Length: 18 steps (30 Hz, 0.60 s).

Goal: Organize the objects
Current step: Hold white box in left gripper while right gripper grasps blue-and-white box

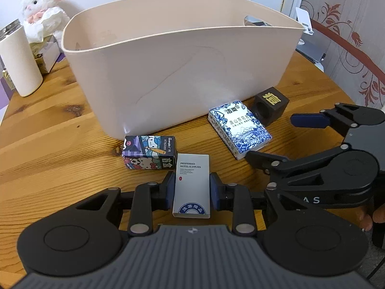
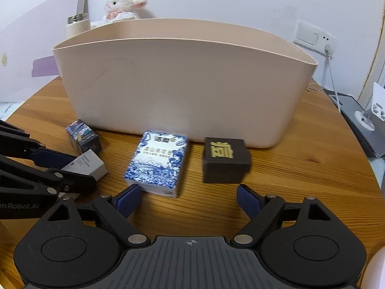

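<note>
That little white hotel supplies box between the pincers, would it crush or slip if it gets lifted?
The white box looks like thin card, so it is probably light and could dent under a hard squeeze. The left tool has its pads against the two long flat sides, which should resist slipping. Its flat faces make rolling unlikely.

A: Indoor light, even and moderately bright, both views. Glare blows out the top of the blue-and-white box (image 1: 239, 130) in the left wrist view; a bright patch sits on the beige bin (image 1: 178, 72) wall just behind it.

B: Soft shadows only, under the boxes on the table (image 2: 288, 168). Strong fisheye bending; corners go dark. Dark cube (image 2: 225, 160) looks slightly smeared in the right wrist view. Plush toy (image 2: 124, 3) soft, low detail.
</note>
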{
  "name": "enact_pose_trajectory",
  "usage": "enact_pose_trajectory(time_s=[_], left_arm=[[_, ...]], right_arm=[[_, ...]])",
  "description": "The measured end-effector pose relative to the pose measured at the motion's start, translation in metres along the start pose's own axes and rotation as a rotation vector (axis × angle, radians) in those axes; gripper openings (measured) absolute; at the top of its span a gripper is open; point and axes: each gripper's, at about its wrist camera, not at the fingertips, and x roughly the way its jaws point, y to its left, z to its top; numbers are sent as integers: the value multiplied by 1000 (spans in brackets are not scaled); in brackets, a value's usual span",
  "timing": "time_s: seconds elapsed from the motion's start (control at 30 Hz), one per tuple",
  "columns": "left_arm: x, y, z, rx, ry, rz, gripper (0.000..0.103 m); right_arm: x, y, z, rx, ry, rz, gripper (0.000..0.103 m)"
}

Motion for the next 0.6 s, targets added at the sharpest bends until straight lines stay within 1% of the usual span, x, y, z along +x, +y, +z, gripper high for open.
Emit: enact_pose_trajectory(time_s=[0.13, 0.3, 0.4, 0.43, 0.47, 0.5, 0.53, 0.6], left_arm=[[-3, 4, -1, -18, 16, 20, 33], [-6, 9, -3, -15, 22, 51, 33], [-6, 14, -4, -29, 23, 51, 33], [-6, 15, -3, -31, 23, 49, 33], [-7, 15, -4, -30, 23, 48, 32], [-7, 15, -4, -30, 23, 49, 32], [-7, 15, -4, -29, 21, 48, 32], [-10, 15, -5, -33, 13, 47, 32]], right_arm=[[-3, 6, 1, 8, -6, 18, 87], [2, 10, 4, 31, -1, 40, 86], [6, 16, 6, 25, -7, 37, 81], [7, 18, 7, 17, -13, 39, 71], [6, 20, 7, 14, -20, 43, 58], [5, 21, 8, 13, -23, 48, 50], [5, 22, 10, 14, -23, 50, 44], [3, 22, 10, 20, -22, 53, 44]])
